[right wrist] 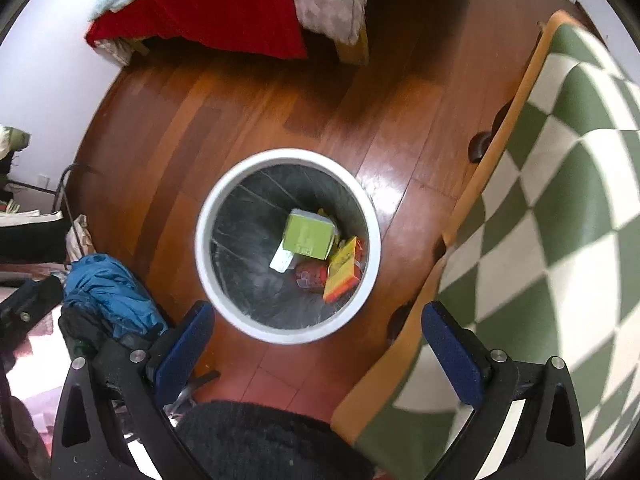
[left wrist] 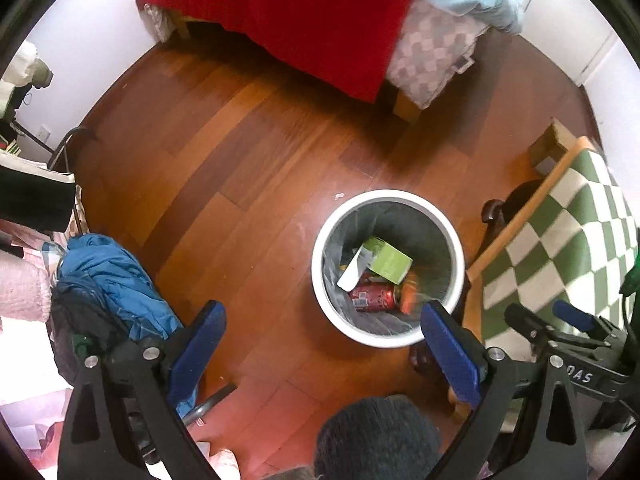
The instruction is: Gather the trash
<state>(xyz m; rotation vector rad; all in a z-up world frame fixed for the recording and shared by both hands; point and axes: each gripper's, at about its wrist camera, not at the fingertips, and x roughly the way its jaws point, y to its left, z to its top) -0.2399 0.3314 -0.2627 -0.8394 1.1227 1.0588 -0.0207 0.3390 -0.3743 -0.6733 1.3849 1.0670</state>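
Note:
A white round trash bin with a dark liner stands on the wooden floor. Inside lie a green box, a red can, a white slip of paper and a blurred orange packet. My left gripper hangs above the bin's near left side, open and empty. In the right wrist view the bin is straight below, holding the green box, the can and a yellow-orange packet. My right gripper is open with nothing between its fingers.
A bed with a red blanket stands at the back. A green-and-white checkered surface with a wooden edge runs along the right, close to the bin. A blue jacket is heaped at the left. A dark fuzzy shape fills the bottom.

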